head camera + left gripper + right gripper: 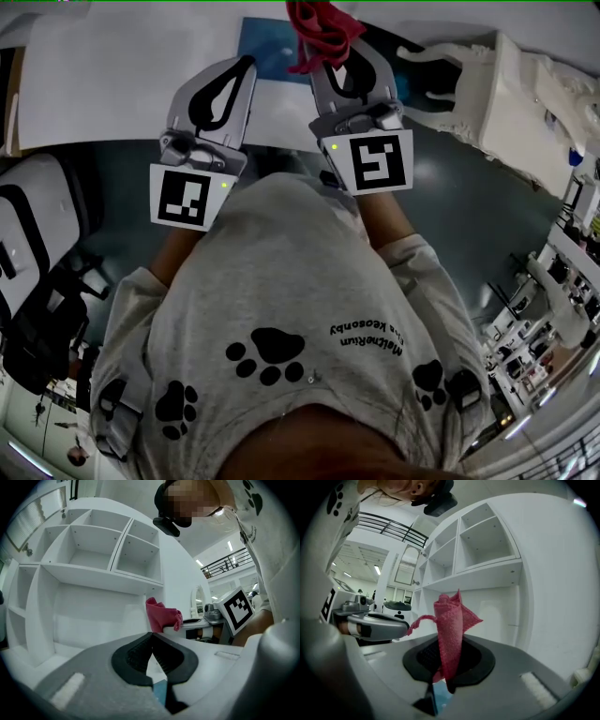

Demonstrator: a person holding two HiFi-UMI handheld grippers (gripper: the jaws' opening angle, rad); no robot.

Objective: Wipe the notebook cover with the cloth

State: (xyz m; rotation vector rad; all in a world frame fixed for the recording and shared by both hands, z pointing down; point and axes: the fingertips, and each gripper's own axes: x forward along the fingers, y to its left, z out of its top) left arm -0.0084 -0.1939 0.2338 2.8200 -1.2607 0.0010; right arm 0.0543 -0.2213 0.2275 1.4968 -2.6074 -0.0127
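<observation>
The blue notebook (265, 49) lies on the white table (112, 84), just beyond both grippers. My right gripper (339, 49) is shut on a red cloth (319, 30), which sticks up out of the jaws as a crumpled roll (450, 625). My left gripper (244, 64) is held beside it, to the left, shut with nothing between its pads (140, 653). From the left gripper view I see the red cloth (161, 615) and the right gripper's marker cube (239, 609). A blue sliver of notebook (160, 692) shows under the left jaws.
A white open shelf unit (93, 569) stands behind the table. White moulded machine parts (511, 94) sit at the right. A black chair (37, 253) is at the left over a dark floor. The person's grey paw-print shirt (281, 319) fills the lower head view.
</observation>
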